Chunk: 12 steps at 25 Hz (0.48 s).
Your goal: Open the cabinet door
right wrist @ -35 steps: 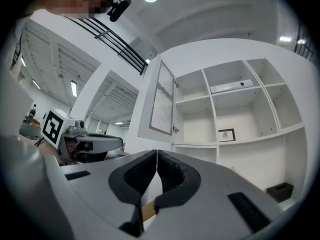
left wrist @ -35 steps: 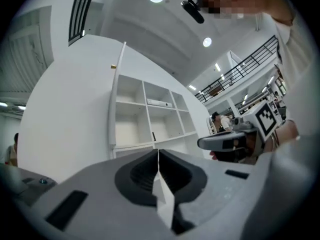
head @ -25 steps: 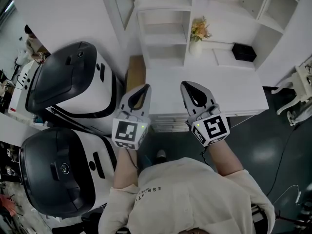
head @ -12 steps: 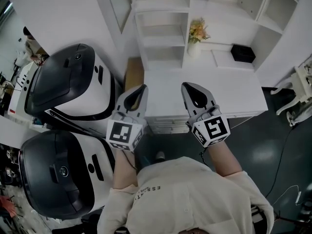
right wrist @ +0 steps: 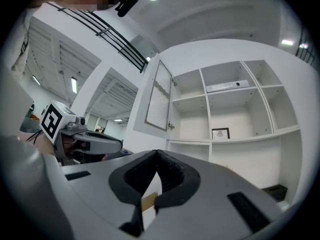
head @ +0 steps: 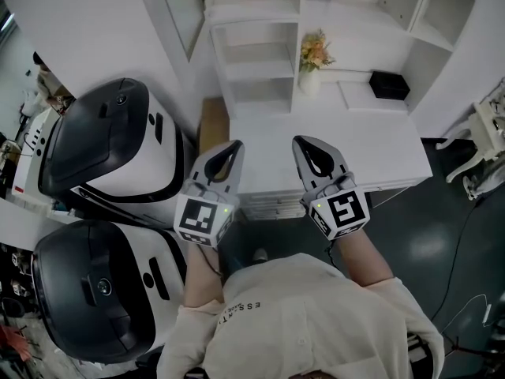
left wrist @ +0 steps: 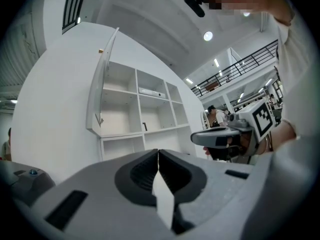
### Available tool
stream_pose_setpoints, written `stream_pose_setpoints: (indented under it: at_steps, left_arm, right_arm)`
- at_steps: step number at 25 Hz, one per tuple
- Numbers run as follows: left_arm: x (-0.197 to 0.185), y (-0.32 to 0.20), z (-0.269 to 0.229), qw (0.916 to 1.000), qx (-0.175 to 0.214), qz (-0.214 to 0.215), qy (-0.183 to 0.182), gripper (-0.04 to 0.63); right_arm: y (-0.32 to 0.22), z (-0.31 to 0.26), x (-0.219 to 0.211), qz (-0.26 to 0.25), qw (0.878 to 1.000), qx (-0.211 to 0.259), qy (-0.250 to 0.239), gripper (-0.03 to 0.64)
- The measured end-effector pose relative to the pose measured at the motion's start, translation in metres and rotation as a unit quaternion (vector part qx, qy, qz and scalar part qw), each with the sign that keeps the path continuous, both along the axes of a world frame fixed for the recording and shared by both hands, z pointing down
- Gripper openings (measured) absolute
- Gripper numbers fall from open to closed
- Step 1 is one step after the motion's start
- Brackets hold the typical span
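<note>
Left gripper (head: 234,144): jaws closed tip to tip, nothing between them. Right gripper (head: 300,140): jaws likewise closed and empty, held just beside the left gripper, tips level with it. Both point toward the white shelf unit (head: 260,61) ahead. The cabinet door (head: 180,10) stands swung outward, ahead of the left gripper and to its left, well apart from both sets of tips.

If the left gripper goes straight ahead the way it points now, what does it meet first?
Probably the white shelf unit's lowest compartment, below the open cabinet door; nothing nearer shows, but depth is unclear.
</note>
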<state>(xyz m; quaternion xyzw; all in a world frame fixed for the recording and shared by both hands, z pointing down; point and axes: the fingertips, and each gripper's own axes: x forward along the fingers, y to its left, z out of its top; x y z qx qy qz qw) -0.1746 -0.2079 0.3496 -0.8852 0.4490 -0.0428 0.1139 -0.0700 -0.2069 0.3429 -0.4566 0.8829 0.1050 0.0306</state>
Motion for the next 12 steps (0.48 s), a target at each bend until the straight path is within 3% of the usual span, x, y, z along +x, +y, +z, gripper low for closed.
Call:
stream_pose_setpoints:
  at_steps: [12]
  left_arm:
    - [0.001,-0.016,0.0,1.0,0.0,0.004,0.004,0.003]
  right_arm:
    - [-0.01,-0.001,0.004,0.01,1.0,-0.001,-0.001,0.015]
